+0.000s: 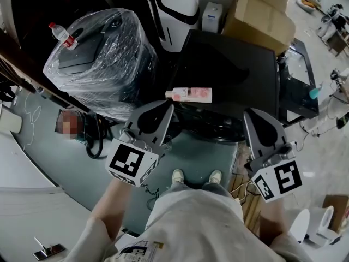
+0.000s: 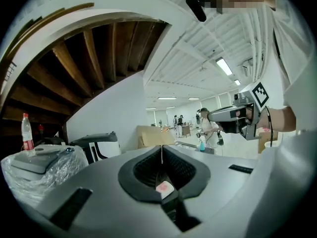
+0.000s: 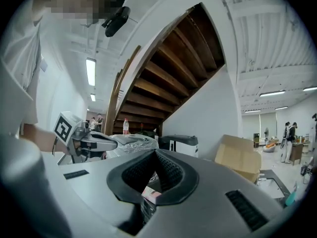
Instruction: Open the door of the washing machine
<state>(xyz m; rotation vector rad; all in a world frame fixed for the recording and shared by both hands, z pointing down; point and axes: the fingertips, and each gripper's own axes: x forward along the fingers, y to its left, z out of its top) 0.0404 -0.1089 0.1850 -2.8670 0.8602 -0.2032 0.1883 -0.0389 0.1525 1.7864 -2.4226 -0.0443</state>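
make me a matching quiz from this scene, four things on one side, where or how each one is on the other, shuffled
1 pink bottle
2 red-capped bottle
3 cardboard box
4 left gripper

a upright, at the plastic-wrapped bundle
b jaws shut, nothing held
c lying on the black machine
d beyond the black machine

Pairs: 1-c, 2-a, 3-d, 4-b

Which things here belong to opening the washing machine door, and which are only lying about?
For the job: black washing machine, left gripper, right gripper.
Lying about: pink bottle, plastic-wrapped machine, water bottle, cardboard box.
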